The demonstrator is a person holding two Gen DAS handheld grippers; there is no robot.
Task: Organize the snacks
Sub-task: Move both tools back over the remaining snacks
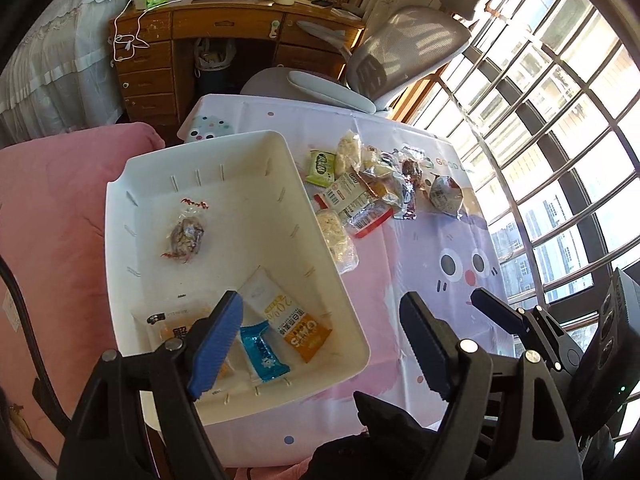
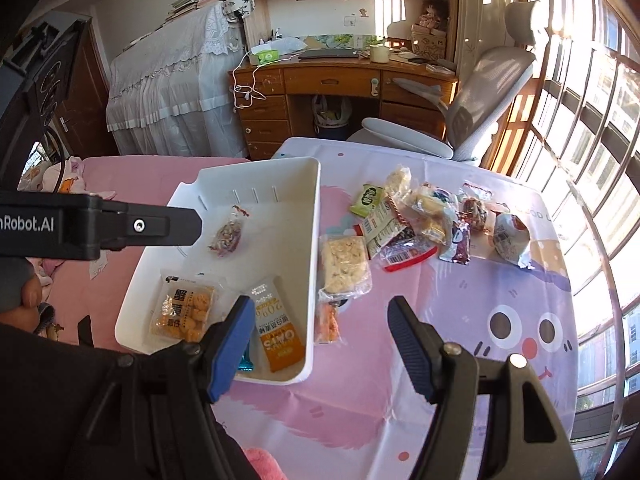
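Observation:
A white plastic bin [image 1: 320, 240] [image 2: 312, 240] stands on the left of the table. In it lie a clear pack of dark snack [image 1: 186, 234] [image 2: 228, 234], an orange cracker pack [image 2: 186, 312], a white-and-orange bar [image 1: 286, 316] [image 2: 276, 332] and a blue candy [image 1: 264, 354]. Several loose snack packs lie right of the bin, among them a green pack [image 1: 321, 166] [image 2: 366, 199] and a pale cracker pack [image 1: 336, 240] [image 2: 344, 266]. My left gripper [image 1: 320, 344] is open and empty above the bin's near right corner. My right gripper [image 2: 322, 344] is open and empty above the bin's near edge.
The table has a pink and lilac cartoon cloth [image 2: 460, 340]. A pink bed [image 1: 52, 208] lies to the left. A grey office chair [image 1: 400, 52] and a wooden desk [image 1: 240, 28] stand behind the table. Barred windows [image 1: 560, 120] run along the right.

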